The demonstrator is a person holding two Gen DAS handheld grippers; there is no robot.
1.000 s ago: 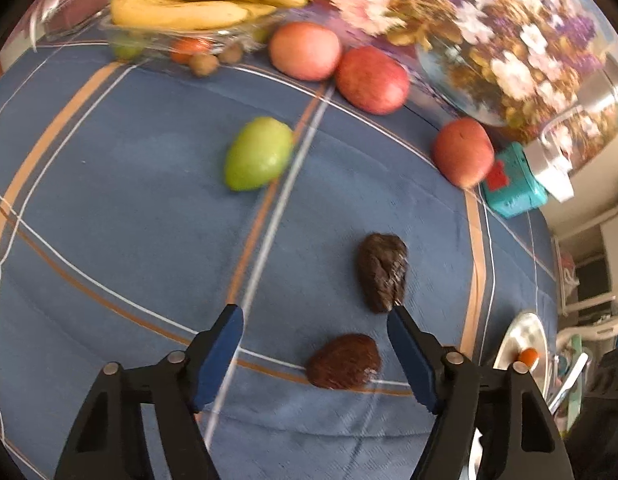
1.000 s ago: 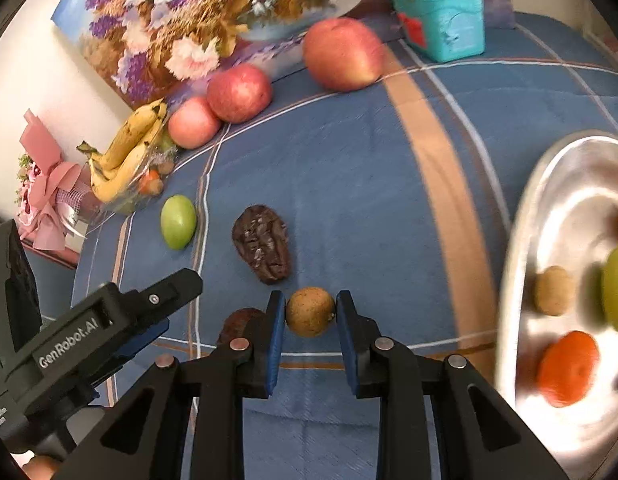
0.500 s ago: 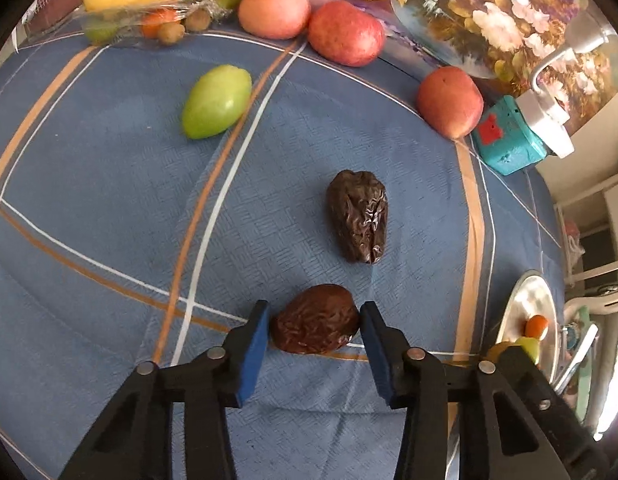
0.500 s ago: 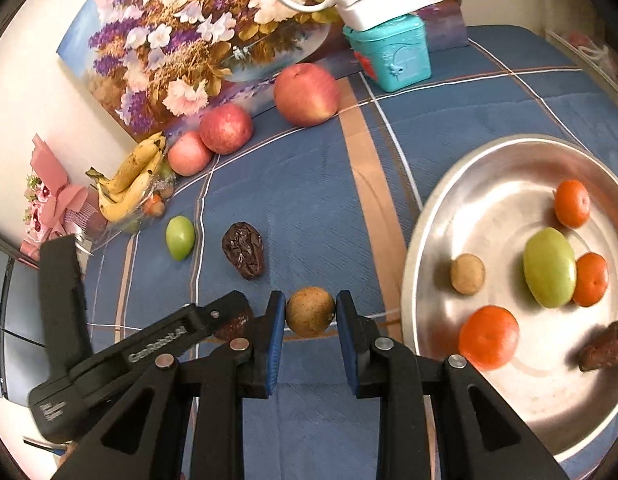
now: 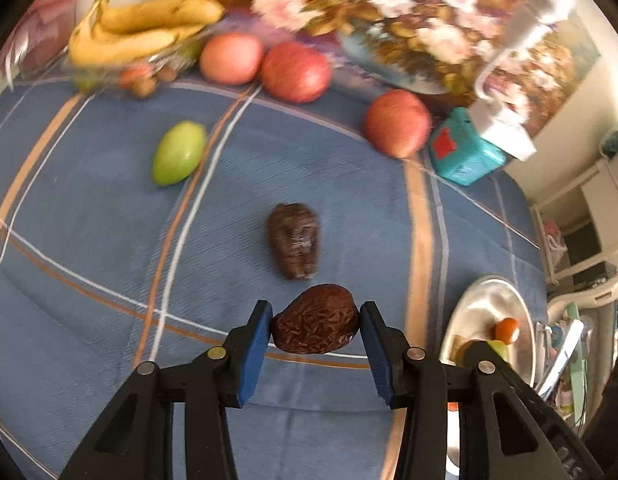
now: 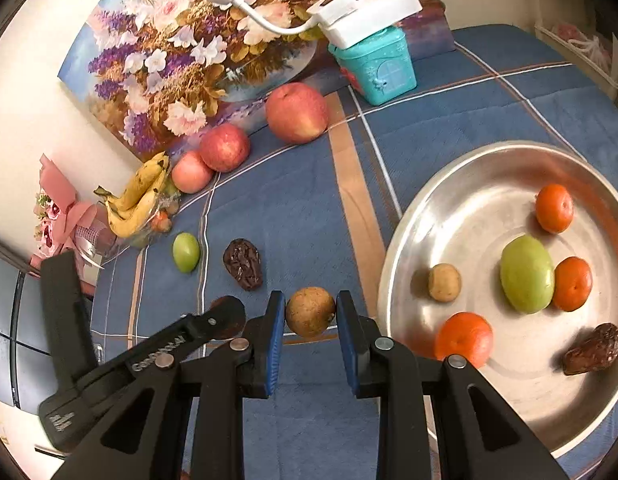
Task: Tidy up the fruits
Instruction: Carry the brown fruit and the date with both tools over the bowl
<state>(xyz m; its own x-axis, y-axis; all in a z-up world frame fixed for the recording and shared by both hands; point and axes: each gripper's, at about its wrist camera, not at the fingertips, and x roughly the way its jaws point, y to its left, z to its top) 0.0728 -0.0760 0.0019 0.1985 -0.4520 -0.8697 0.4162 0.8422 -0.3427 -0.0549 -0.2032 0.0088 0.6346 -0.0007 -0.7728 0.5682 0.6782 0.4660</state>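
My left gripper is shut on a dark wrinkled date, held above the blue cloth. A second date lies just beyond it. My right gripper is shut on a small brown round fruit, left of the steel tray. The tray holds three oranges, a green fruit, a brown fruit and a date. A green fruit lies on the cloth at left.
Three apples, bananas in a clear dish, a teal box with a white lamp base and a flower painting line the far edge. The left gripper body shows beside my right one.
The left gripper went from open, closed on the near date and has lifted it. The right gripper, holding the brown fruit, has moved toward the tray.
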